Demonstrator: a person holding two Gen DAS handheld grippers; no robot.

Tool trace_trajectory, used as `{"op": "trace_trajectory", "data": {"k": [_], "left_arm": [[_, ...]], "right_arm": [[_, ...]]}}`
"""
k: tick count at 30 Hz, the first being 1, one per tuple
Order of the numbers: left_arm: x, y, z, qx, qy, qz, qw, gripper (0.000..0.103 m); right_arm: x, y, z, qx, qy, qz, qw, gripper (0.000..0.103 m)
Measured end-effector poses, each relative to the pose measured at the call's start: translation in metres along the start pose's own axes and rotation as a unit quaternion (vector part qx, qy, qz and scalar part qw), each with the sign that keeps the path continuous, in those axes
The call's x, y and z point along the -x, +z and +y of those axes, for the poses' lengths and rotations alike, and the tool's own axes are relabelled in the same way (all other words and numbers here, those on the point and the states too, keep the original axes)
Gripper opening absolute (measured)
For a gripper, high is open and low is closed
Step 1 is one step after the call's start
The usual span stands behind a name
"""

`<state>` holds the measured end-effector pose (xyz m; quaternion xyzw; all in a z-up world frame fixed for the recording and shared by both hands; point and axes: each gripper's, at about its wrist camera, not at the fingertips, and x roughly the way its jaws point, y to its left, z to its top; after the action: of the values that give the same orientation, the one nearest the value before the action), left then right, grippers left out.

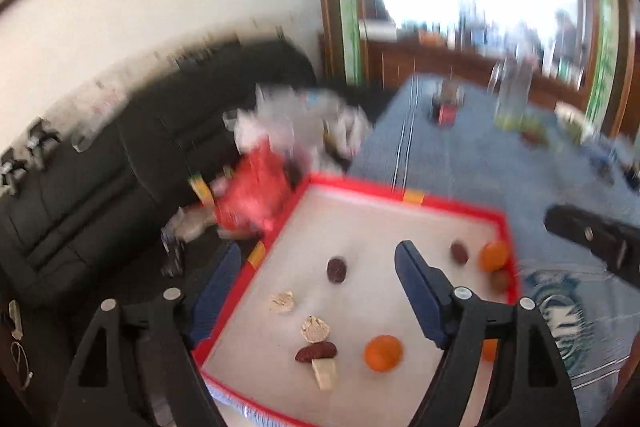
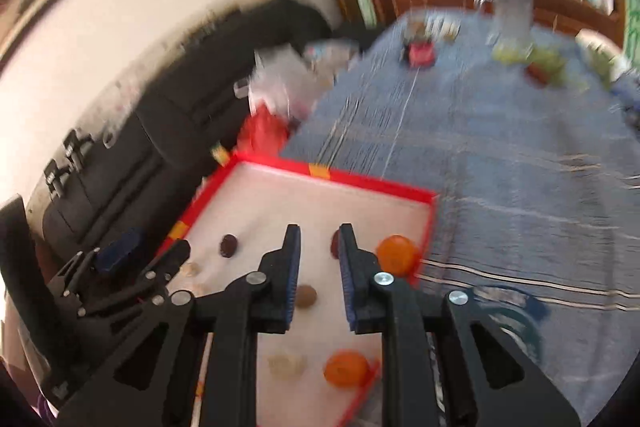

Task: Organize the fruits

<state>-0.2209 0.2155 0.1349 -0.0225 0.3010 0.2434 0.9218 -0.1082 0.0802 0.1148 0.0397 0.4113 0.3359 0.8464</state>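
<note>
A red-rimmed white tray [image 1: 460, 207] sits at the near left corner of a table [image 1: 480, 155] draped in blue striped cloth, and the fruits lie scattered on its floor. The left wrist view shows most: a near orange [image 1: 383, 352], a far orange [image 1: 494, 255] against the right rim with a brown kiwi [image 1: 501, 279] just beside it, two dark round fruits [image 1: 337, 269], pale chunks [image 1: 281, 302], and a dark oblong fruit [image 1: 316, 351] lying with its long axis across the tray, left to right. The right wrist view hides that oblong piece but shows the kiwi [image 2: 306, 295] between its fingers.

The left gripper [image 1: 316, 275] hangs over the tray, jaws spread wide and empty. The right gripper [image 2: 319, 247] hovers over the tray's right half, jaws narrowly parted, nothing between them. Both views are motion-blurred.
</note>
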Motion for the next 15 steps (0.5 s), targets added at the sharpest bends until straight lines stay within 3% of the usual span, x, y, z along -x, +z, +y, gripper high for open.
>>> {"op": "trace_trajectory", "data": {"k": [2,4,8,10,15], "left_arm": [[0.033,-0.003,-0.004,-0.001,0.005,-0.044,0.9990,0.083],[0.067,-0.006,-0.008,-0.001,0.005,-0.080,0.9967,0.084],[0.127,-0.010,-0.010,0.008,-0.006,-0.144,0.9896,0.093],[0.152,-0.012,-0.010,0.015,-0.008,-0.172,0.9849,0.102],[0.208,-0.020,-0.007,0.018,-0.022,-0.231,0.9726,0.103]], "right_arm": [[0.043,-0.015,0.002,0.010,-0.003,-0.050,0.999,0.033],[0.074,-0.027,0.004,0.017,-0.004,-0.088,0.996,0.051],[0.144,-0.057,0.014,0.028,-0.004,-0.169,0.985,0.054],[0.170,-0.068,0.019,0.038,-0.004,-0.197,0.980,0.066],[0.237,-0.101,0.041,0.065,-0.038,-0.286,0.955,0.087]]}}
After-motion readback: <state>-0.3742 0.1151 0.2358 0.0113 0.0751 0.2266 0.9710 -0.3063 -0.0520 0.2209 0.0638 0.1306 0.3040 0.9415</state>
